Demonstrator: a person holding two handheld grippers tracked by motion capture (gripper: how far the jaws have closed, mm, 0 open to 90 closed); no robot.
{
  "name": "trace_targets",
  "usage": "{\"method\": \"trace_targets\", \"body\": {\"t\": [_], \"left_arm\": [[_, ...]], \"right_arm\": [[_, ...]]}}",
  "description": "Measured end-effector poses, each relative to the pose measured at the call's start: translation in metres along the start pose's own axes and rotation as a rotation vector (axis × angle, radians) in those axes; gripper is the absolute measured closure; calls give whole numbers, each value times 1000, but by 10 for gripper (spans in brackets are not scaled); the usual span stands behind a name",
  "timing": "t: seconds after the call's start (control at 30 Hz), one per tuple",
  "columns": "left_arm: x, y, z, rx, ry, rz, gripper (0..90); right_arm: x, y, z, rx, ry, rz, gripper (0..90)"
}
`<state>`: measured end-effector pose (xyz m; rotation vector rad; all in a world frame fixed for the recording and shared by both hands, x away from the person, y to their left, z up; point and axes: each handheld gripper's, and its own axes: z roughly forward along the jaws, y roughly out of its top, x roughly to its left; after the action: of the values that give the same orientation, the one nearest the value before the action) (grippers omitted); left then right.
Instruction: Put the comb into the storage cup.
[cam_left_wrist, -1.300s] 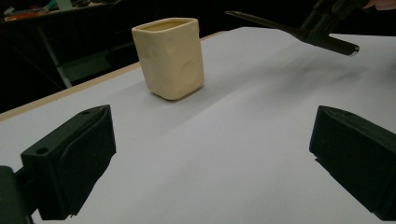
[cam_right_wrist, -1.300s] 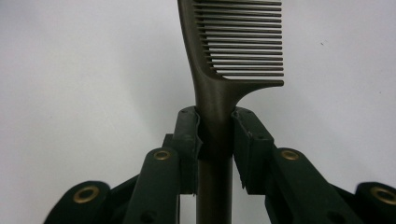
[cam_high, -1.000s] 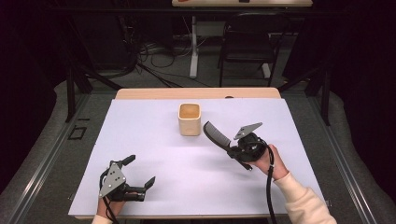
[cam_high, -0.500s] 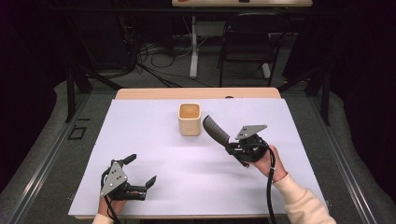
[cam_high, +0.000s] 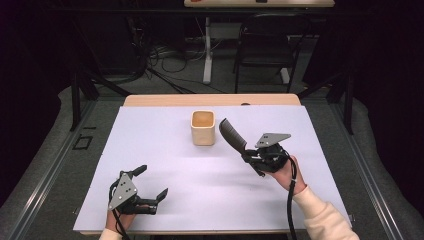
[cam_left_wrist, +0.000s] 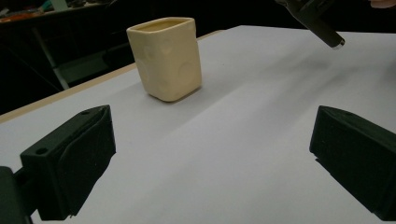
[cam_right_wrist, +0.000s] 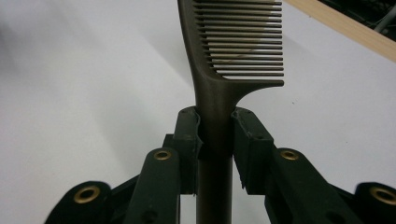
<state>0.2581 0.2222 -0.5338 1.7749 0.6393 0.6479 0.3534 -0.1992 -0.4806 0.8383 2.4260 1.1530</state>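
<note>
The right hand-held gripper is clamped on the comb handle, holding it above the counter beside the cup, not yet inside, while the left hand-held gripper rests wide and empty.

The comb is dark, with a round handle and a row of fine teeth along one side. It is off the table, clamped by the handle just below the teeth, and slants up and to the left. Its toothed end is near the cup, a cream, square-sided cup standing upright at the table's far middle.
</note>
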Motion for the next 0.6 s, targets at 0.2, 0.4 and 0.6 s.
{"method": "trace_targets", "body": {"t": [0.2, 0.4, 0.6], "left_arm": [[1, 0, 0, 0, 0, 2, 4], [1, -1, -1, 5, 4, -2, 4], [2, -1, 2, 6, -6, -4, 4]], "right_arm": [[-1, 1, 2, -22, 2, 6, 725], [1, 4, 1, -65, -1, 6, 725], [-1, 6, 0, -100, -1, 7, 725]]}}
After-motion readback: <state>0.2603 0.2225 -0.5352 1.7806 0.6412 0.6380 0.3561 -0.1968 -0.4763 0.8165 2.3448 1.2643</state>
